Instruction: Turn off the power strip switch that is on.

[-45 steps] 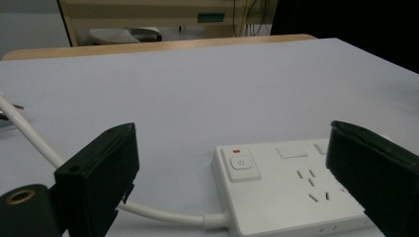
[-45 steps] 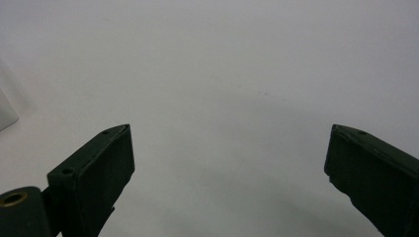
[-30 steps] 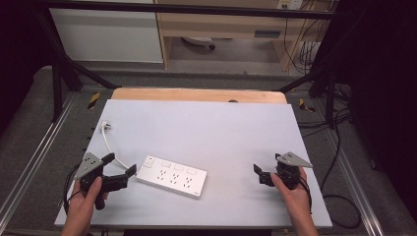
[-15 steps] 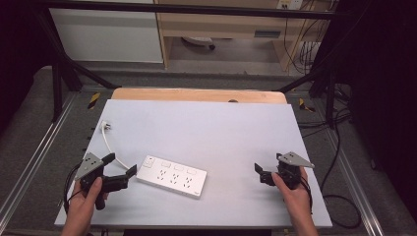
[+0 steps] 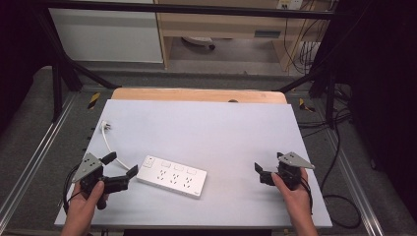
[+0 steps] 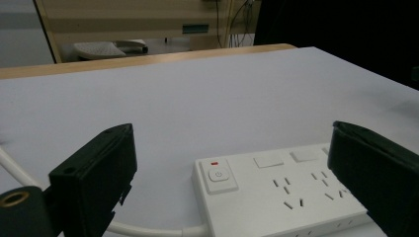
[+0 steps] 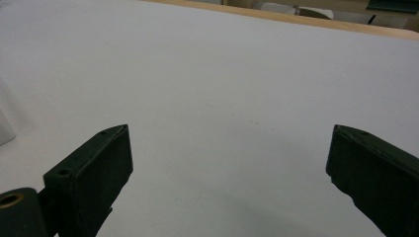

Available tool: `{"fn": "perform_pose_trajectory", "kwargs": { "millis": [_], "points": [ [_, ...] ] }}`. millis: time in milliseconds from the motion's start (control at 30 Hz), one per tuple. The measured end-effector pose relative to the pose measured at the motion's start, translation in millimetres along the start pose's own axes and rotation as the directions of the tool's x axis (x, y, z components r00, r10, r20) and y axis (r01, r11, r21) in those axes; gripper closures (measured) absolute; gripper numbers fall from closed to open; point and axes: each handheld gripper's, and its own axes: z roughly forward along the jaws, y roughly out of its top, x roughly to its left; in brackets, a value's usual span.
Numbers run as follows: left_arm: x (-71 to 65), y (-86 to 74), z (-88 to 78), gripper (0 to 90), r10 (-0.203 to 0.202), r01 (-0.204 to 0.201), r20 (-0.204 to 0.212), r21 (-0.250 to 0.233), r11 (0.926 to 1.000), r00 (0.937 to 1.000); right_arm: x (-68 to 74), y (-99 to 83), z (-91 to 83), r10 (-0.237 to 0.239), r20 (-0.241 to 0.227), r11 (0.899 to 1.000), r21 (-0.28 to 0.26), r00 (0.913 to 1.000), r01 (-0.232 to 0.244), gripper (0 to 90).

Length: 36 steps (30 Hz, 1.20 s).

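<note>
A white power strip (image 5: 171,176) lies flat on the pale tabletop (image 5: 206,128), toward the front left. Its white cable (image 5: 109,147) curves back to a plug (image 5: 105,127) near the left edge. My left gripper (image 5: 121,164) is open just left of the strip's switch end, not touching it. In the left gripper view the strip (image 6: 276,190) lies between and beyond the open jaws of the left gripper (image 6: 232,136), and the cable (image 6: 148,229) runs under the left jaw. My right gripper (image 5: 261,173) is open at the front right, well apart from the strip, with nothing between its fingers.
A wooden strip (image 5: 196,94) borders the table's far edge. Black frame bars and cables stand around the table, with cables on the floor at right (image 5: 339,196). In the right gripper view, bare tabletop (image 7: 222,89) lies ahead of the right gripper (image 7: 230,133).
</note>
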Motion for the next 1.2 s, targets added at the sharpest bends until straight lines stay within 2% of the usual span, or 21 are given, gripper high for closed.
{"fn": "perform_pose_trajectory", "kwargs": {
  "millis": [133,233,300,500,567,767,867,1067,1200],
  "points": [
    [-0.4,2.9,-1.2,4.7,-0.005,0.006,0.004,-0.013,0.9999,1.0000,0.0,0.9,-1.1,-0.001,0.013,1.000,-0.012,0.9999,0.001,4.4],
    [-0.8,8.0,-4.0,4.6,-0.029,0.030,0.019,-0.045,0.9985,0.9994,0.8,1.3,-0.7,0.001,0.023,1.000,-0.010,0.9997,-0.001,4.4],
    [-1.1,12.0,-6.3,4.6,-0.026,0.028,0.024,-0.057,0.9980,0.9994,1.3,1.3,-1.0,-0.003,0.026,1.000,-0.010,0.9997,0.003,4.4],
    [-2.4,18.6,-9.9,4.4,-0.057,0.060,0.044,-0.078,0.9951,0.9974,1.5,1.1,-1.9,-0.003,0.020,1.000,-0.015,0.9998,0.004,4.1],
    [-3.4,22.0,-11.3,4.4,-0.049,0.053,0.045,-0.089,0.9946,0.9978,1.0,1.0,-1.6,-0.002,0.017,1.000,-0.015,0.9998,0.002,4.1],
    [-10.4,29.8,-14.4,4.4,-0.035,0.040,0.061,-0.092,0.9949,0.9975,2.4,2.0,-1.9,-0.007,0.013,1.000,-0.018,0.9999,0.007,4.1],
    [-14.1,32.6,-13.7,4.4,-0.014,0.018,0.055,-0.087,0.9960,0.9984,3.0,1.6,-1.9,-0.014,0.013,1.000,-0.015,0.9998,0.014,3.9],
    [-19.2,33.0,-10.4,4.5,-0.013,0.017,0.063,-0.064,0.9978,0.9979,2.0,2.4,-2.2,-0.009,0.014,1.000,-0.026,0.9999,0.009,3.8],
    [-20.7,31.9,-7.2,4.7,-0.017,0.020,0.066,-0.052,0.9984,0.9977,2.2,2.5,-2.6,-0.026,0.017,0.999,-0.033,0.9995,0.027,3.9]
  ]
}}
